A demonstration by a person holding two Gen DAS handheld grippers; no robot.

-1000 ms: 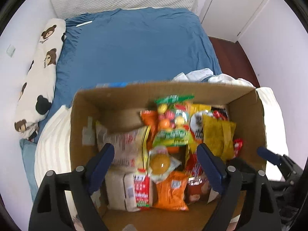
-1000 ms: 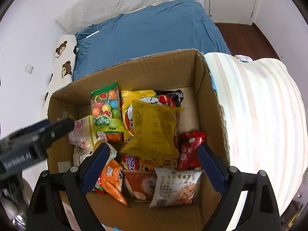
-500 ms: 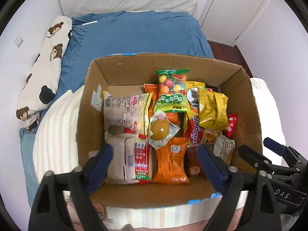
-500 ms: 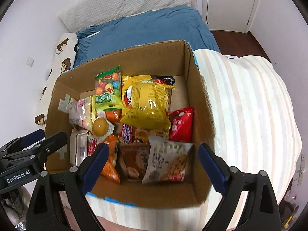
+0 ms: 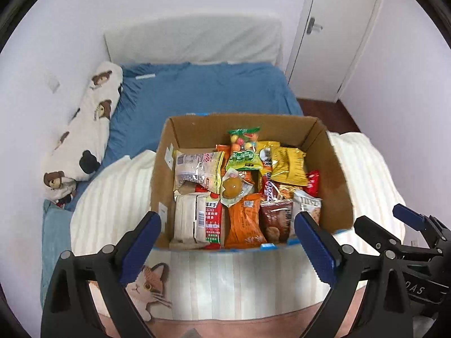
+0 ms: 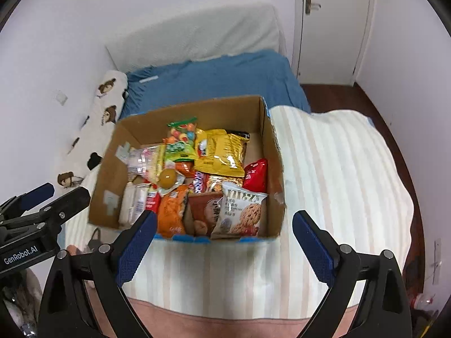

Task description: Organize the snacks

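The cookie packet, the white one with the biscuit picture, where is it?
In the right wrist view the cookie packet stands in the cardboard box, in its near right corner, between the brown packet and the red packet behind it.

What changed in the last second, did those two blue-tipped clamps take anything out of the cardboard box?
No. Both have pulled up and back from the cardboard box: a second ago they hung over the snacks, now they sit short of its near wall. The left gripper has just been opening wider, with nothing between its jaws. The right gripper is open and empty too. The snack packets, such as the yellow chip bag, lie as before.
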